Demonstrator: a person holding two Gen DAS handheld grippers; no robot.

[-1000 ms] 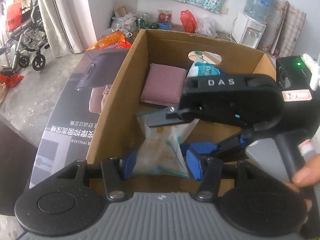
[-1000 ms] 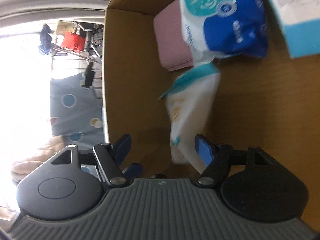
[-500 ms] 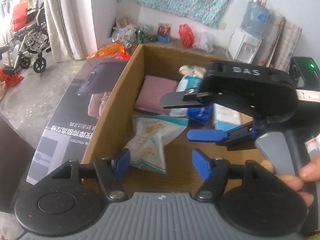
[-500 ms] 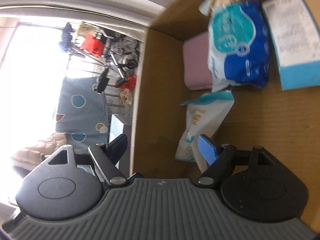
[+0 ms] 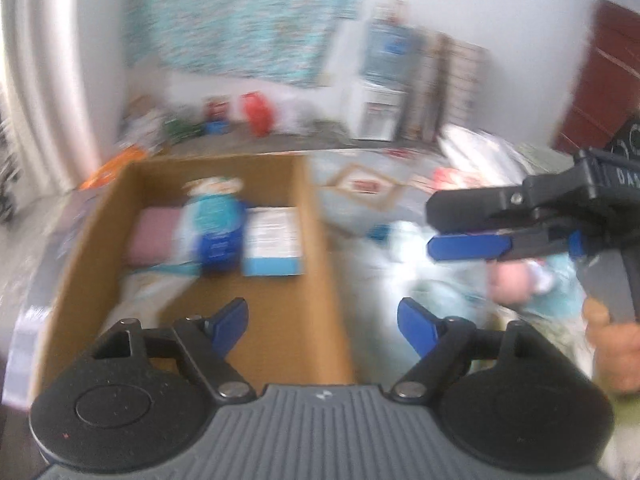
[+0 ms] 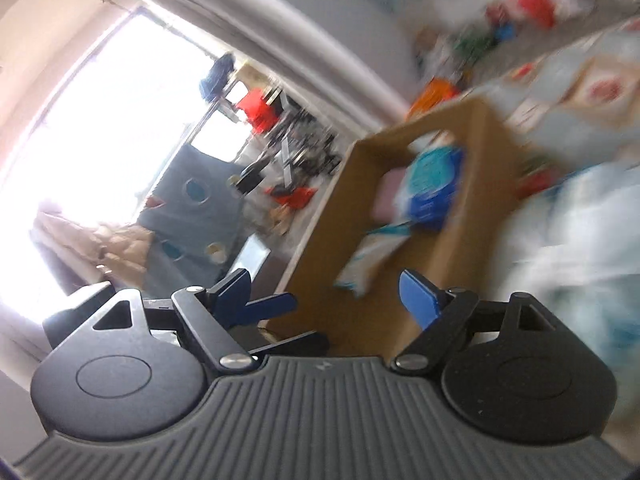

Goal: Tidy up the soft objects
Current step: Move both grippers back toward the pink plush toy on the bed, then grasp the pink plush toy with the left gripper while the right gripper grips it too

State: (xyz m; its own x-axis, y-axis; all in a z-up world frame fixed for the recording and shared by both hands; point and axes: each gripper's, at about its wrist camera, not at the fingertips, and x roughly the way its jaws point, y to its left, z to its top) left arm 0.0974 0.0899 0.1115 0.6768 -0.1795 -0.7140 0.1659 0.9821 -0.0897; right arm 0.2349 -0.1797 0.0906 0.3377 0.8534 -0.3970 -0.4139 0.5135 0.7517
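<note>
My left gripper [image 5: 322,322] points steeply down over the near right wall of the cardboard box [image 5: 320,280], its blue pads spread wide and still parting, nothing between them. My right gripper [image 5: 466,224] sits outside the box, off past that right wall, rolled on its side so one finger lies above the other; its jaws are also widening and empty. My right hand [image 5: 612,344] wraps the handle below it. From the right wrist view, the right gripper [image 6: 324,296] faces the box from outside.
</note>
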